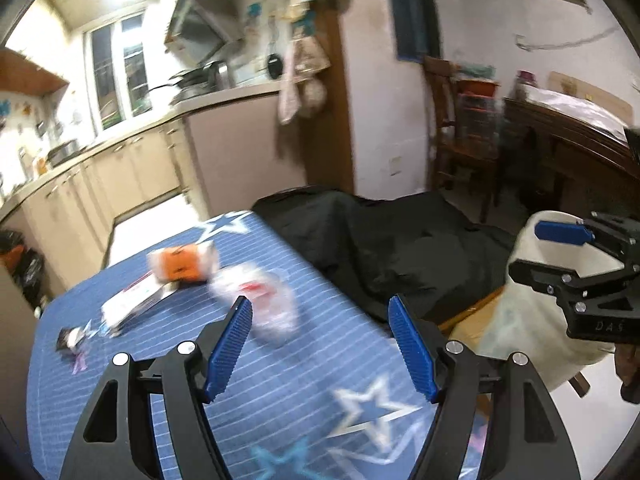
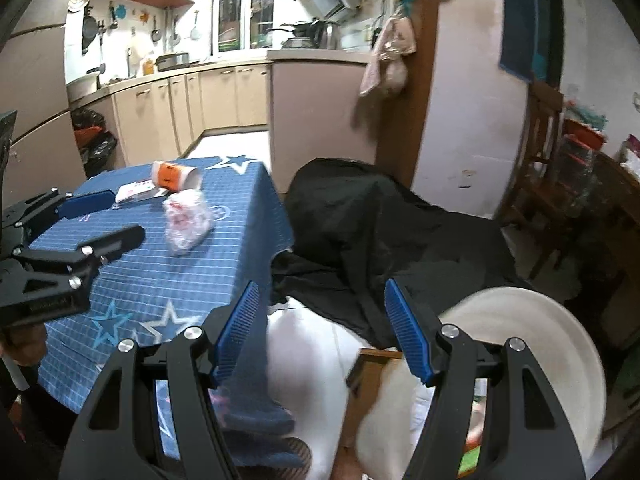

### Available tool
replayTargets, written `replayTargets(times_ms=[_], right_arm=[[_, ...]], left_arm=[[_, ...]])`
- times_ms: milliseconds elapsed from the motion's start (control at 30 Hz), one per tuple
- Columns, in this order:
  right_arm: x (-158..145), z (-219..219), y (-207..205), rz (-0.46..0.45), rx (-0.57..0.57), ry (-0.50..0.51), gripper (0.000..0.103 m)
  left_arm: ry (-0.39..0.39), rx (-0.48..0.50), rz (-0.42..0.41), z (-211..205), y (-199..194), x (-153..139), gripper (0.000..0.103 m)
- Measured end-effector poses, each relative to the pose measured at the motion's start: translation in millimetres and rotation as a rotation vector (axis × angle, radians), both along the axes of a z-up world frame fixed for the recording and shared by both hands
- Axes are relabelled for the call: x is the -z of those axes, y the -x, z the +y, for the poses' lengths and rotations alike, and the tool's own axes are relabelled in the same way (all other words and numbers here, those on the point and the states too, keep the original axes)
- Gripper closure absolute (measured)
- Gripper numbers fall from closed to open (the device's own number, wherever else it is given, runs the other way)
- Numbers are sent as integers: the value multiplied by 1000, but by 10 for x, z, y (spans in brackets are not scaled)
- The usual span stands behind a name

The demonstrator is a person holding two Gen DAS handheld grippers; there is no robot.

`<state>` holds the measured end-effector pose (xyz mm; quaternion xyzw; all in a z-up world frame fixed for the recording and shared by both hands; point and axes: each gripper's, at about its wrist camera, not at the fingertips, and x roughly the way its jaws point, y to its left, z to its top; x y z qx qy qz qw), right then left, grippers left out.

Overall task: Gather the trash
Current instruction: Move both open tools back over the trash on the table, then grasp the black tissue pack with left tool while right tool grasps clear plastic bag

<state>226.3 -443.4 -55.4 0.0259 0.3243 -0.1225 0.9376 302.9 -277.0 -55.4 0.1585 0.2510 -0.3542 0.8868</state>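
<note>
On the blue star tablecloth point(image 1: 280, 392) lie several pieces of trash: a tipped orange and white paper cup point(image 1: 182, 266), a crumpled clear plastic bag with red print point(image 1: 264, 304), a flat white wrapper point(image 1: 132, 304) and a small dark wrapper point(image 1: 72, 340). My left gripper point(image 1: 320, 340) is open and empty, hovering above the table just short of the plastic bag. My right gripper point(image 2: 320, 328) is open and empty, off the table's right edge above a white trash bin point(image 2: 540, 360). The cup point(image 2: 174, 176) and the bag point(image 2: 186, 220) also show in the right wrist view.
A black cloth point(image 1: 392, 248) covers something beyond the table's right side. A wooden chair point(image 1: 460, 128) and a dark wooden cabinet point(image 1: 568, 148) stand at the right. Kitchen cabinets point(image 2: 168, 108) and black trash bags point(image 2: 94, 136) are at the back left.
</note>
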Motion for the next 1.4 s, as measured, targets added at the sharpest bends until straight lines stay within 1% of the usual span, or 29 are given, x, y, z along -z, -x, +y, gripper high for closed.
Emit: replayTargets(times_ms=[167, 267, 367, 467, 500, 633, 733, 800, 867, 967, 1033, 1100, 1233, 1300, 1333, 1367, 1400], right_arm=[[114, 286, -461, 22, -75, -15, 40], [144, 446, -710, 26, -118, -10, 40], [194, 590, -950, 36, -161, -27, 39], [251, 744, -1181, 34, -199, -36, 23], [265, 782, -1245, 34, -206, -35, 19], [374, 924, -1586, 67, -231, -51, 17], [464, 986, -1783, 91, -235, -39, 13], [508, 1008, -1889, 102, -231, -24, 8], [548, 1019, -1992, 110, -227, -20, 6], [587, 1013, -2109, 126, -227, -46, 6], [616, 1014, -2183, 132, -223, -51, 6], [650, 1016, -2256, 143, -219, -56, 6], [719, 1000, -2362, 169, -220, -82, 6], [749, 998, -2398, 176, -223, -96, 6], [763, 1001, -2416, 181, -224, -104, 6], [781, 998, -2439, 191, -229, -122, 7], [789, 993, -2451, 196, -232, -136, 20]], left_arm=[[0, -110, 23, 454, -390, 63, 31], [-19, -179, 32, 742, -648, 138, 31], [-32, -232, 54, 1028, -896, 219, 31], [-48, -288, 74, 1307, -1163, 304, 31], [-54, -313, 87, 1435, -1280, 336, 31], [-76, -394, 102, 1811, -1618, 422, 31], [-73, -434, 137, 2057, -1890, 471, 31], [-80, -461, 151, 2174, -2065, 495, 31], [-81, -466, 177, 2292, -2266, 541, 28], [-72, -484, 219, 2431, -2565, 621, 26], [-71, -487, 240, 2473, -2718, 675, 23], [-74, -484, 257, 2470, -2833, 733, 21], [-102, -444, 283, 2432, -3022, 866, 16], [-86, -434, 306, 2458, -3084, 882, 15], [-91, -445, 309, 2473, -3120, 887, 14], [-91, -445, 311, 2483, -3135, 887, 14], [-96, -442, 308, 2484, -3132, 886, 15]])
